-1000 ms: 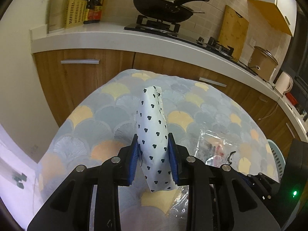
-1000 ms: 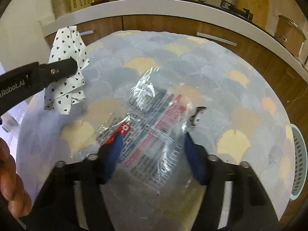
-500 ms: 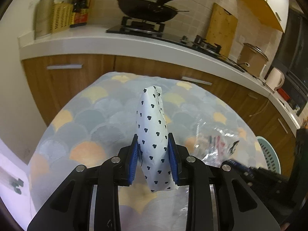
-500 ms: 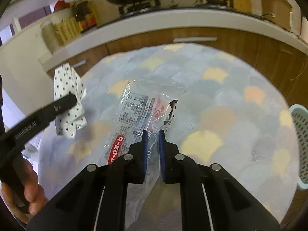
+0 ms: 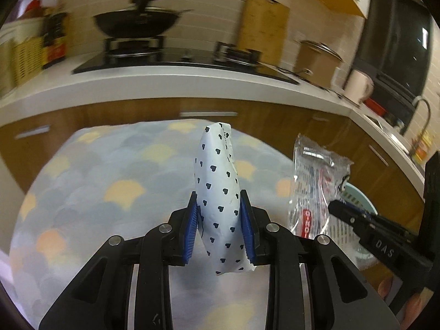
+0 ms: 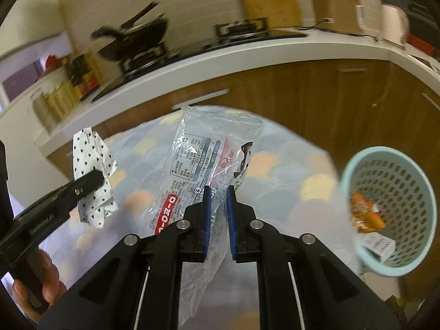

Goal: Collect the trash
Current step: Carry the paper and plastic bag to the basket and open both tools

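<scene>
My left gripper [image 5: 219,207] is shut on a white wrapper with black hearts [image 5: 217,181] and holds it above the table; both also show in the right wrist view, the wrapper [image 6: 92,176] at the left. My right gripper [image 6: 218,192] is shut on a clear plastic bag with red print [image 6: 203,159] and holds it lifted off the table; the bag also shows in the left wrist view [image 5: 313,184]. A light blue perforated trash basket [image 6: 396,209] with some trash inside stands to the right of the table, below the table edge.
The round table [image 5: 110,181] has a scallop-pattern cloth. Behind it run wooden cabinets [image 5: 115,115] and a white counter with a wok on a stove [image 5: 137,24], a pot and a kettle.
My right gripper closed on the clear bag and lifted it off the table toward the right. Both views swung right, bringing the basket into view. The left gripper kept its wrapper.
</scene>
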Available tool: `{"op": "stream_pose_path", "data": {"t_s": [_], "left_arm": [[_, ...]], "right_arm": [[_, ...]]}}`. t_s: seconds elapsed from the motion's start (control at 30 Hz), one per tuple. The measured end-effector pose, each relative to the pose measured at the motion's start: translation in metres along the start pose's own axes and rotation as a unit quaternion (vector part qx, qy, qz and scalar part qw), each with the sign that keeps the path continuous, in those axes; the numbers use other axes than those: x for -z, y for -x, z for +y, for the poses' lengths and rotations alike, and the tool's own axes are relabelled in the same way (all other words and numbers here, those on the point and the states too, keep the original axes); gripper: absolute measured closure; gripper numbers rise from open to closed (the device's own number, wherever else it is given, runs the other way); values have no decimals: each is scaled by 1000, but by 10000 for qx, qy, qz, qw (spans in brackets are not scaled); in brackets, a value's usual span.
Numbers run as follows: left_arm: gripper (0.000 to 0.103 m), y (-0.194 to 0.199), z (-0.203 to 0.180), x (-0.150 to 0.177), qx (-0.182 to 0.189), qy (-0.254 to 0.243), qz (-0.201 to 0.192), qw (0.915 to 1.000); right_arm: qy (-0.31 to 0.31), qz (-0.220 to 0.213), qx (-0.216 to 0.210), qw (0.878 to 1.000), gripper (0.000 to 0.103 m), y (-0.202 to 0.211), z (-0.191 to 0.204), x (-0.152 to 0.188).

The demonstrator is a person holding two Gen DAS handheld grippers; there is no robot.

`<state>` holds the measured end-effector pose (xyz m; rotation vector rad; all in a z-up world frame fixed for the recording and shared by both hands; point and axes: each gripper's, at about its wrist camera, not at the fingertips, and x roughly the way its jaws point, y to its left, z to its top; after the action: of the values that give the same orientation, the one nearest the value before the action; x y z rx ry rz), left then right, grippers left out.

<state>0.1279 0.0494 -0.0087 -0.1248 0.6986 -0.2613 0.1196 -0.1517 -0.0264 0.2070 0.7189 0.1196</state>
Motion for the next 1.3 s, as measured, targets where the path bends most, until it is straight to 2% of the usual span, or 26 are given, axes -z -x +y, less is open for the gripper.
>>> {"op": "stream_pose_path", "data": {"t_s": [0.27,0.6,0.77,0.93,1.07,1.1,1.2,1.27,1.3], "left_arm": [[76,-30,-88,-9,367,-647,150,9971],[76,-86,-189,-6,1085,-1037,555,9871],[76,-111,-233,2,1306,-1207,761,9811],[75,-128,-264,14,1500,-1346,937,9750],[64,-135,-278,20,1534,-1440,1019,9723],[61,-136,-279,21,1529,-1449,1030,9721],[60,-137,-281,23,1521,-1517,1055,9710],[55,-137,-281,24,1500,-1539,1057,9709],[50,-136,-280,24,1500,-1529,1055,9711]], "right_arm": [[-593,-202,291,9976,94,20,-87,-13],[-1299,-292,1057,9854,94,46,-208,-9],[-1464,-202,1390,9792,94,49,-244,-3],[-1640,-70,1513,9748,93,44,-271,3],[-1726,18,1630,9714,90,39,-283,6],[-1741,61,1628,9712,85,37,-286,7],[-1737,171,1673,9703,82,33,-289,10],[-1813,199,1678,9688,70,32,-290,12],[-1858,189,1689,9678,56,32,-291,13]]}}
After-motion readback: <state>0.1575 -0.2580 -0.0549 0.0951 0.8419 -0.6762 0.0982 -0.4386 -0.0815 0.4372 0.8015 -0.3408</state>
